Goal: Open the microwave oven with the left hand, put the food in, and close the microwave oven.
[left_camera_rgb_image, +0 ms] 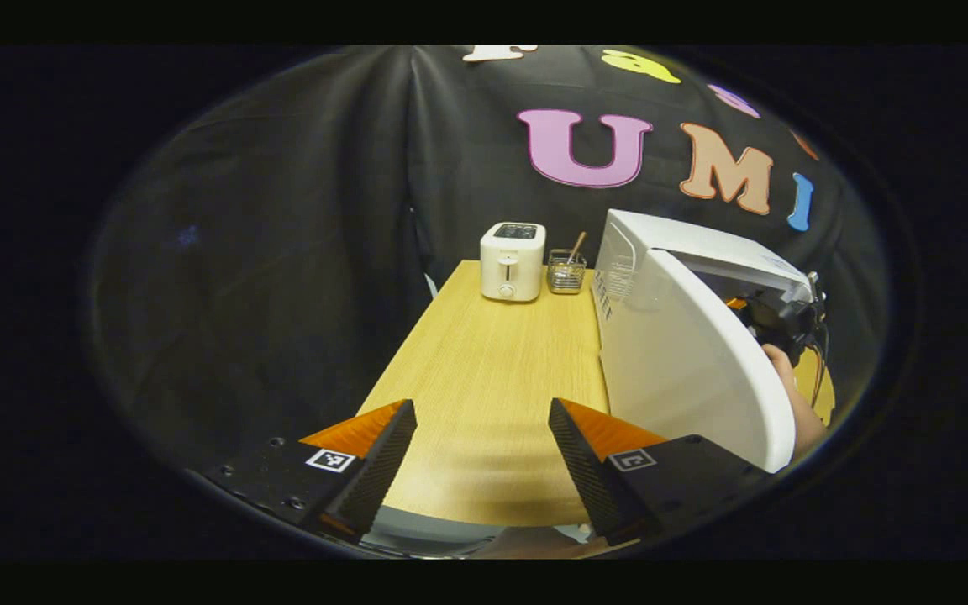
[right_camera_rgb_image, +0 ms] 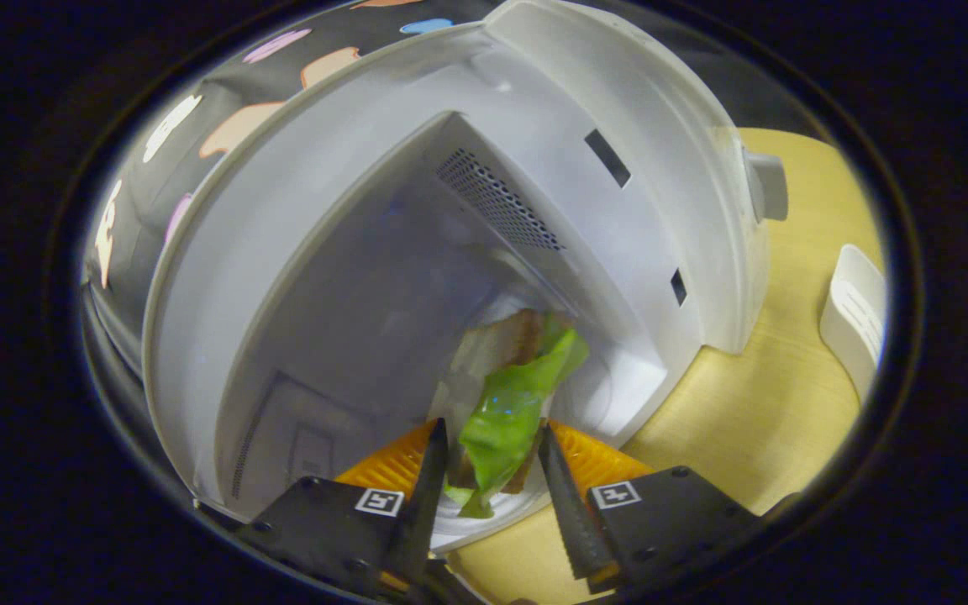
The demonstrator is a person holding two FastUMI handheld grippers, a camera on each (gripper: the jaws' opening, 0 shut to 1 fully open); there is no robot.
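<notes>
Wooden table, microwave open, sandwich lengthwise between right tongs

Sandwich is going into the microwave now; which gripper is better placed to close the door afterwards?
Left. The left gripper is open and holds nothing, right beside the swung-out door. The right gripper holds the sandwich in the microwave cavity.

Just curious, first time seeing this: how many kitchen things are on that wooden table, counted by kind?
Microwave: 1
Toaster: 1
Wire basket: 1
Sandwich: 1, held at the microwave's mouth
Total: 4
</notes>
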